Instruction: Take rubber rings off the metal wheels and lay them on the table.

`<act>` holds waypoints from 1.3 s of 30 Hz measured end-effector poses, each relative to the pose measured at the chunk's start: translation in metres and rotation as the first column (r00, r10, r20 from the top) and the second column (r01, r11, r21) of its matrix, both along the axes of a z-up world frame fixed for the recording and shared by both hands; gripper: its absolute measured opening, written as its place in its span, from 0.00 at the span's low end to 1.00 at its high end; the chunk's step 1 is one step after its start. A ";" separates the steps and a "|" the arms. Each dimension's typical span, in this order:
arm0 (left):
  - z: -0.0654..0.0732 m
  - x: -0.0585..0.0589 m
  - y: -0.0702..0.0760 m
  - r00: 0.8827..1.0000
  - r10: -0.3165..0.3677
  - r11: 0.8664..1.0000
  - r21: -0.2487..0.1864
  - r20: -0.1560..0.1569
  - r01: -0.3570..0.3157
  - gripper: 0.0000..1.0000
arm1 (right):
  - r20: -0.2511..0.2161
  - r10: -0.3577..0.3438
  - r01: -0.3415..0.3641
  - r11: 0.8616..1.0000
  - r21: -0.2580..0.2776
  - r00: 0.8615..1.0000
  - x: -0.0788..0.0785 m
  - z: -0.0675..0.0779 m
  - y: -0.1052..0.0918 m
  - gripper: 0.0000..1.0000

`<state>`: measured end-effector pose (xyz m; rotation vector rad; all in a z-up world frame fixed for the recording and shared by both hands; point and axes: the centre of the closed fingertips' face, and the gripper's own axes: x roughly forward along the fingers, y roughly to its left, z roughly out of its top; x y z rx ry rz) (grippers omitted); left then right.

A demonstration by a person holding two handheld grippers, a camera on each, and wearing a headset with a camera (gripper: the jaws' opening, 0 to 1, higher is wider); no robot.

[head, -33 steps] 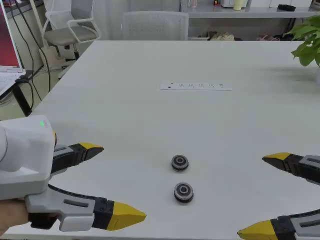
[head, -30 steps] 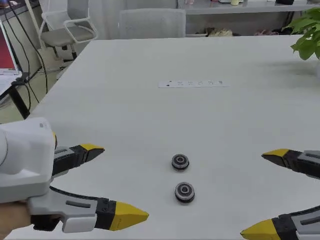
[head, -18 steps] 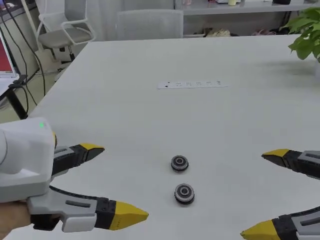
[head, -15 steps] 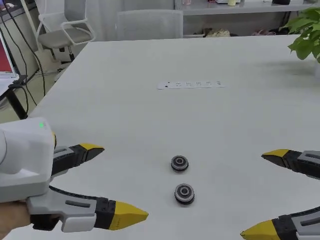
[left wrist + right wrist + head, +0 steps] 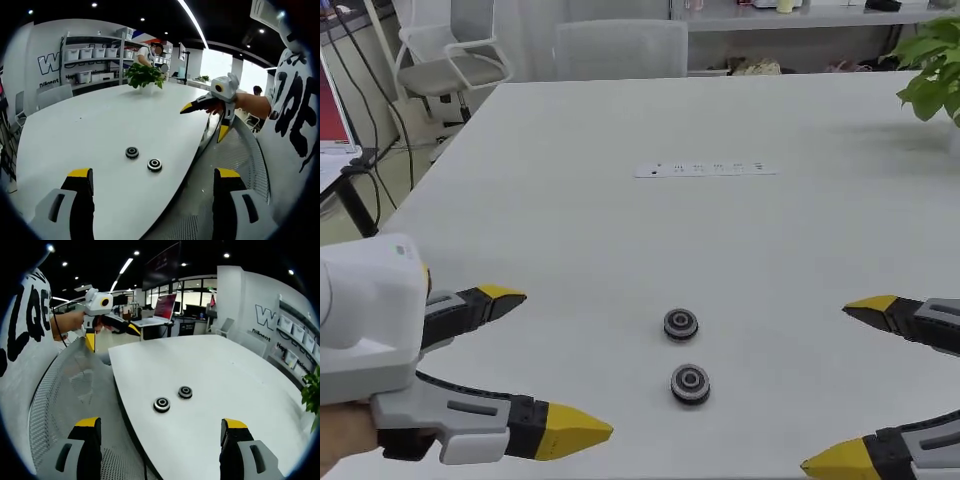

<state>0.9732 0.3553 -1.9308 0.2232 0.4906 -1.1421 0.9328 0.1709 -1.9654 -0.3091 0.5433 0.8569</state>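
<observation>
Hovering unchanged over the last second | left tool [image 5: 558,363] and right tool [image 5: 830,386] held wide open, empty | far wheel [image 5: 680,323], near wheel [image 5: 690,383] left untouched on counter [image 5: 620,230] between tools, rubber rings apparently on | removal not started

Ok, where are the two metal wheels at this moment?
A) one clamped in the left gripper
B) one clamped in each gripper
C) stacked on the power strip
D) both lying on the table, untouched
D: the far wheel and the near wheel lie on the table, with the left gripper and the right gripper open and clear of both.
</observation>
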 end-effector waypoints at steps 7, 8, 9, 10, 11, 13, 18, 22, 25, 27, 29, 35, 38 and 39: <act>-0.001 -0.004 -0.001 1.000 -0.004 1.000 0.000 -0.001 0.004 0.99 | 0.006 -0.004 0.004 1.000 -0.001 1.000 -0.002 0.001 -0.001 0.99; -0.001 -0.005 -0.001 1.000 -0.006 1.000 0.000 0.000 0.006 0.99 | 0.008 -0.006 0.006 1.000 0.001 1.000 -0.001 0.002 -0.002 0.99; -0.001 -0.006 -0.002 1.000 -0.008 1.000 0.001 0.002 0.008 0.99 | 0.011 -0.008 0.008 1.000 0.004 1.000 -0.001 0.002 -0.002 0.99; 0.000 -0.007 -0.002 1.000 -0.011 1.000 0.003 0.007 0.011 0.99 | 0.016 -0.011 0.011 1.000 0.009 1.000 0.000 0.004 -0.002 0.99; 0.000 -0.007 -0.002 1.000 -0.013 1.000 0.005 0.010 0.013 0.99 | 0.017 -0.014 0.013 1.000 0.012 1.000 0.001 0.005 -0.002 0.99; 0.001 -0.008 -0.003 1.000 -0.018 1.000 0.006 0.014 0.018 0.99 | 0.020 -0.018 0.018 1.000 0.018 1.000 0.002 0.007 -0.002 0.99; 0.002 -0.012 -0.006 0.999 -0.033 0.999 0.010 0.021 0.033 0.99 | 0.026 -0.023 0.022 1.000 0.019 0.999 0.004 0.009 -0.003 0.99; 0.001 -0.017 -0.007 0.999 -0.045 0.999 0.021 0.025 0.044 0.99 | 0.028 -0.036 0.035 0.999 0.032 0.999 0.008 0.009 -0.007 0.99; 0.001 -0.020 -0.006 0.998 -0.052 0.998 0.028 0.025 0.051 0.99 | 0.027 -0.043 0.042 0.999 0.031 0.999 0.010 0.009 -0.008 0.99; 0.001 -0.021 -0.005 0.998 -0.053 0.998 0.031 0.026 0.052 0.99 | 0.028 -0.042 0.042 0.999 0.028 0.999 0.011 0.009 -0.008 0.99; 0.001 -0.021 -0.005 0.998 -0.050 0.998 0.032 0.027 0.049 0.99 | 0.029 -0.039 0.039 0.999 0.021 0.999 0.011 0.009 -0.008 0.99; 0.002 -0.019 -0.003 0.999 -0.046 0.999 0.028 0.028 0.046 0.99 | 0.026 -0.038 0.038 0.999 0.007 0.999 0.010 0.005 -0.009 0.99; 0.001 -0.019 -0.003 0.999 -0.045 0.999 0.030 0.025 0.044 0.99 | 0.024 -0.039 0.039 0.999 0.012 0.999 0.008 0.004 -0.009 0.99; 0.000 -0.019 -0.003 0.999 -0.046 0.998 0.032 0.024 0.045 0.99 | 0.023 -0.039 0.038 0.999 0.013 0.999 0.008 0.004 -0.009 0.99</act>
